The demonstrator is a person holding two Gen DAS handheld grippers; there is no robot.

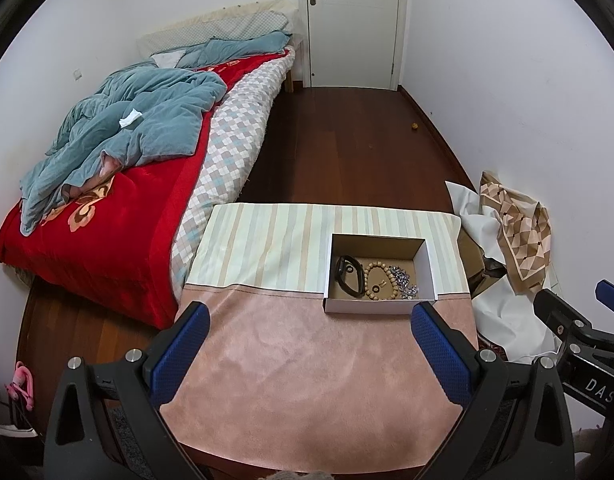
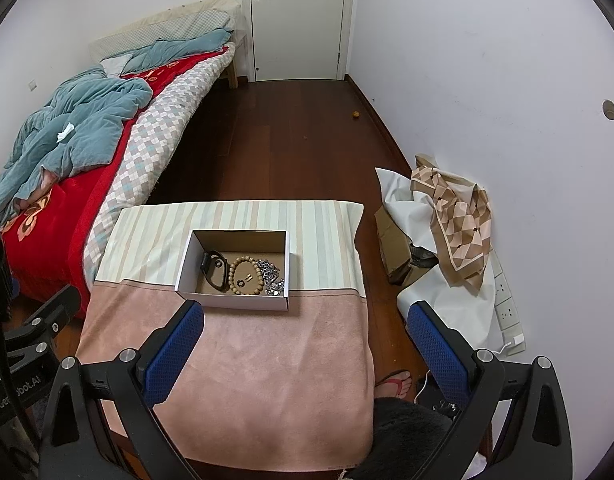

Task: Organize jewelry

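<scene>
An open cardboard box [image 1: 425,258] [image 2: 235,302] sits on a small table covered with pink and striped cloth [image 1: 307,360] [image 2: 267,380]. Inside lie a black wristband [image 1: 349,276] [image 2: 214,270], a wooden bead bracelet [image 1: 381,282] [image 2: 247,276], a silver chain [image 1: 403,280] [image 2: 273,276] and small rings. My left gripper [image 1: 311,316] is open and empty, held above the pink cloth in front of the box. My right gripper [image 2: 307,312] is open and empty, above the table's right edge; it also shows in the left wrist view [image 1: 611,296].
A bed with a red blanket and teal quilt [image 1: 119,132] [image 2: 67,120] stands to the left. Crumpled paper, a patterned cloth [image 1: 519,232] [image 2: 459,216] and a cardboard box lie on the floor at the right by the wall. A foot in a sandal [image 2: 395,386] is beside the table.
</scene>
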